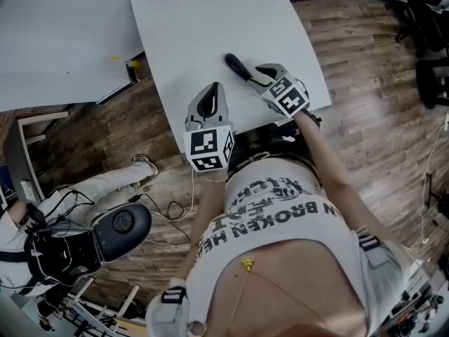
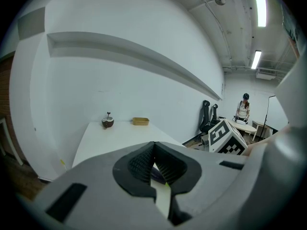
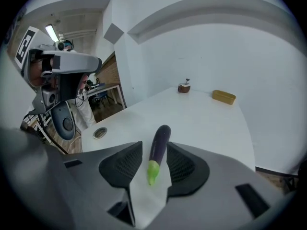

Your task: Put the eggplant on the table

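A dark purple eggplant [image 1: 236, 67] with a green stem lies on the white table [image 1: 210, 27] near its front right. My right gripper [image 1: 257, 76] hovers just over the stem end, open. In the right gripper view the eggplant [image 3: 159, 145] shows in the gap between the two pads, with bare table on both sides of it and no pad pressing on it. My left gripper [image 1: 210, 90] hangs over the table's front edge to the left of the eggplant. It is shut, its pads meeting at the tips [image 2: 153, 146] with nothing between them.
At the table's far end stand a small brown pot [image 2: 108, 122] and a shallow yellow tray [image 2: 140, 121]. A second white table [image 1: 56, 41] lies to the left. A person in white with a headset crouches at lower left [image 1: 77, 216]. Black chairs [image 1: 429, 20] stand at right.
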{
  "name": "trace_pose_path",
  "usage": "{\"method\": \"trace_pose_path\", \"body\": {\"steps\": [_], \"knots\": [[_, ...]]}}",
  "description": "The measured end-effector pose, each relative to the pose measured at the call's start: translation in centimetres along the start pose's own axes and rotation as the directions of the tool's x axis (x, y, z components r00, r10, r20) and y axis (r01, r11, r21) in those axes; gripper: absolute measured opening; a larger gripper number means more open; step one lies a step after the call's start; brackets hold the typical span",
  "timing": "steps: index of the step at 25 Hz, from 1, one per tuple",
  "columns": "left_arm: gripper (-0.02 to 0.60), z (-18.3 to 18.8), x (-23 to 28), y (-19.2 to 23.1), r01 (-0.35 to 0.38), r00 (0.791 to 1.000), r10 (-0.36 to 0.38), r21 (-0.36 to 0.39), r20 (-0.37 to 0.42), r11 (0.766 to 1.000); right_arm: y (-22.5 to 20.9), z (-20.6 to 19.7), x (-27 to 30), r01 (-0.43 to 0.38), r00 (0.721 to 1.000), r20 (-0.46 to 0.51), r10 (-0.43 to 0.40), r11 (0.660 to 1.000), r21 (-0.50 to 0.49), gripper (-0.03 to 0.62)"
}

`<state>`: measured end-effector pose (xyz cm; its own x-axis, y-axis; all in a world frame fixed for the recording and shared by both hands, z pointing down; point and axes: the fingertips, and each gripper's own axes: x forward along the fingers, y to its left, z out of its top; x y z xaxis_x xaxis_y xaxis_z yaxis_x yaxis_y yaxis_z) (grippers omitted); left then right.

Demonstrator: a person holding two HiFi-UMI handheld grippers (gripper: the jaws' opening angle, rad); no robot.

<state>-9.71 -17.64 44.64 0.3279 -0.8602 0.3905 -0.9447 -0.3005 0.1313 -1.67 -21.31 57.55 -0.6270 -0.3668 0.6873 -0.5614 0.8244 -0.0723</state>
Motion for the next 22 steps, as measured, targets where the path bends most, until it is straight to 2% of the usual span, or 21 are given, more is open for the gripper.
{"method": "trace_pose_path", "body": {"steps": [3,7,17,22], "knots": [[-0.012,-0.1,-0.2,-0.5,0.005,1.000,-0.005,0.005,0.002,1.000,0.4,0.2,-1.1,-0.007,1.000,0.017,0.007,1.000,-0.030,0.090],[-0.011,0.1,0.0,-0.8,0.016,1.000,-0.016,0.010,0.006,1.000,1.1,0.9,-2.3,-0.030,0.999,0.034,0.032,0.997,-0.068,0.037],[-0.011,0.3,0.6,-2.1,0.047,0.999,-0.047,0.017,0.012,0.999,2.9,3.4,-5.5,-0.091,0.988,0.114,0.109,0.985,-0.149,0.012],[-0.012,0.7,0.4,-3.3,0.065,0.997,-0.065,0.029,0.029,0.997,4.1,5.4,-8.3,-0.095,0.966,0.220,0.133,0.980,-0.176,0.010]]}}
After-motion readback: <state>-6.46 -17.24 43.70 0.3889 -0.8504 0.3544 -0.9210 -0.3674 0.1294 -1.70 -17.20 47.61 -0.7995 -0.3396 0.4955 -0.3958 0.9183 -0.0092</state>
